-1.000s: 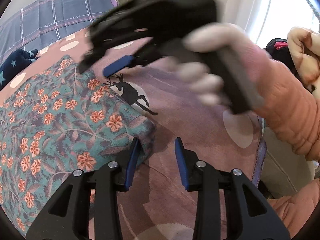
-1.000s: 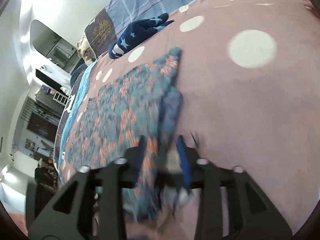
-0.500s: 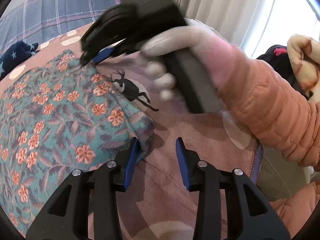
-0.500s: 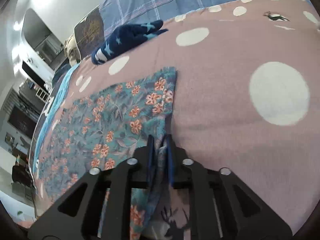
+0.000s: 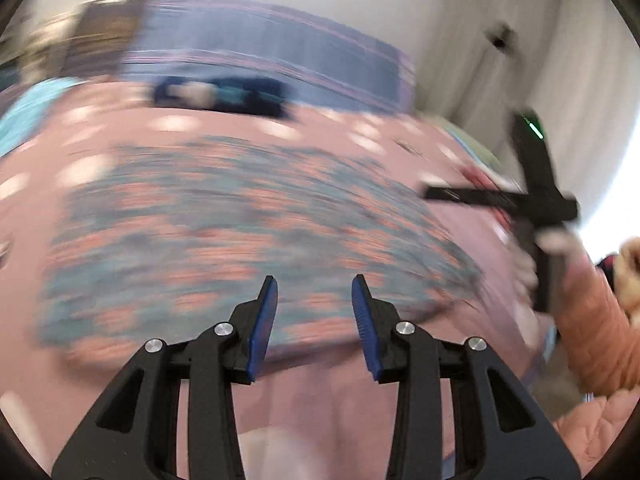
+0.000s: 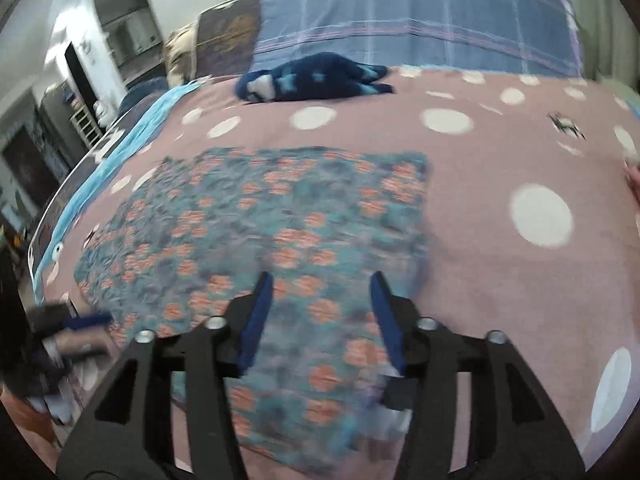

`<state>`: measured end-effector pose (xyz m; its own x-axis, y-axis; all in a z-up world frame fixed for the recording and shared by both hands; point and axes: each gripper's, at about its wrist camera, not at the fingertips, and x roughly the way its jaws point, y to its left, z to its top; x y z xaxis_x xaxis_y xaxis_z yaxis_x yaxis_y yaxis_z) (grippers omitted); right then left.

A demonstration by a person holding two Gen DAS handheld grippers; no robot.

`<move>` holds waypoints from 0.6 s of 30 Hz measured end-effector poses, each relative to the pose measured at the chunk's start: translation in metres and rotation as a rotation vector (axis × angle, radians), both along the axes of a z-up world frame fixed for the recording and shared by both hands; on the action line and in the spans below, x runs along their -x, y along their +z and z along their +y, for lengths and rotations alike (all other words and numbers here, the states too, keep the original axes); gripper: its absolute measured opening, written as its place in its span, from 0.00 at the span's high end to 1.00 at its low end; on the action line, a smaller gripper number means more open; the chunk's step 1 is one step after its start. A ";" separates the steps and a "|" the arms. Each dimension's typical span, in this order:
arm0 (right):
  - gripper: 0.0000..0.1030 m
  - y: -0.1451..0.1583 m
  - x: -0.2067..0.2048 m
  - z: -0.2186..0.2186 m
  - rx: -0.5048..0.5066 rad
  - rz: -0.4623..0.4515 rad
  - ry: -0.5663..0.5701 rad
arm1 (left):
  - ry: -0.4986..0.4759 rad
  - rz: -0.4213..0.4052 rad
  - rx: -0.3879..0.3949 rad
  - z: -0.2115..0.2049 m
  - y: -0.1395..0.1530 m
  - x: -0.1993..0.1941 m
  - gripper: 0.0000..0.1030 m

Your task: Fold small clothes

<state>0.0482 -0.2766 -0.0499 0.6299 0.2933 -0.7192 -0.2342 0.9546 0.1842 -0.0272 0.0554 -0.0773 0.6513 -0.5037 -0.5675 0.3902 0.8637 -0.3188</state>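
Observation:
A teal garment with orange flowers (image 6: 280,216) lies spread flat on the pink spotted bedspread (image 6: 500,280). My right gripper (image 6: 322,308) hovers over its near part. Its jaws are opening, and nothing is pinched between the blue pads (image 6: 256,312). My left gripper (image 5: 314,308) is open and empty above the garment's (image 5: 240,232) near edge. That view is smeared by motion. The right tool (image 5: 536,200), held by a gloved hand in an orange sleeve (image 5: 592,320), shows at the right there. The left tool (image 6: 76,324) shows blurred at the lower left of the right wrist view.
A navy garment with pale stars (image 6: 312,78) lies at the far side of the bed, in front of a blue plaid pillow (image 6: 420,20). A light blue cloth (image 6: 120,148) runs along the bed's left edge. Curtains (image 5: 500,60) hang at the right.
My right gripper let go of the floral garment's edge and drew back above it. My left gripper swung from the garment's right corner to its near edge.

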 end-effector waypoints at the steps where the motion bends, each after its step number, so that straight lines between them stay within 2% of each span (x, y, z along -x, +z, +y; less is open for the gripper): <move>1: 0.34 0.004 0.000 0.011 0.007 -0.007 0.009 | 0.079 -0.009 0.018 0.032 0.000 0.005 0.64; 2: 0.30 0.009 -0.002 0.024 0.012 -0.019 0.017 | 0.115 -0.011 0.026 0.046 -0.001 0.001 0.67; 4: 0.30 0.017 -0.006 0.053 0.013 -0.043 0.036 | 0.203 -0.008 0.048 0.087 -0.005 0.009 0.75; 5: 0.29 0.020 -0.008 0.064 0.013 -0.050 0.044 | 0.225 -0.002 0.059 0.101 -0.007 0.013 0.81; 7: 0.29 0.025 -0.013 0.095 0.017 -0.060 0.058 | 0.256 0.012 0.081 0.125 -0.012 0.019 0.84; 9: 0.30 0.026 -0.018 0.122 0.021 -0.063 0.075 | 0.256 0.020 0.100 0.134 -0.014 0.021 0.84; 10: 0.35 0.024 -0.021 0.141 0.021 -0.059 0.102 | 0.248 0.025 0.102 0.139 -0.015 0.022 0.84; 11: 0.44 0.023 -0.023 0.155 0.027 -0.055 0.121 | 0.237 0.029 0.099 0.140 -0.017 0.019 0.84; 14: 0.56 0.020 -0.032 0.193 0.065 -0.045 0.166 | 0.198 0.036 0.076 0.138 -0.022 0.011 0.84; 15: 0.57 0.019 -0.035 0.205 0.068 -0.040 0.193 | 0.191 0.038 0.071 0.138 -0.023 0.009 0.83; 17: 0.57 0.017 -0.043 0.230 0.082 -0.028 0.239 | 0.184 0.044 0.062 0.138 -0.028 -0.002 0.73; 18: 0.57 0.017 -0.048 0.242 0.090 -0.020 0.258 | 0.192 0.046 0.057 0.140 -0.029 -0.006 0.72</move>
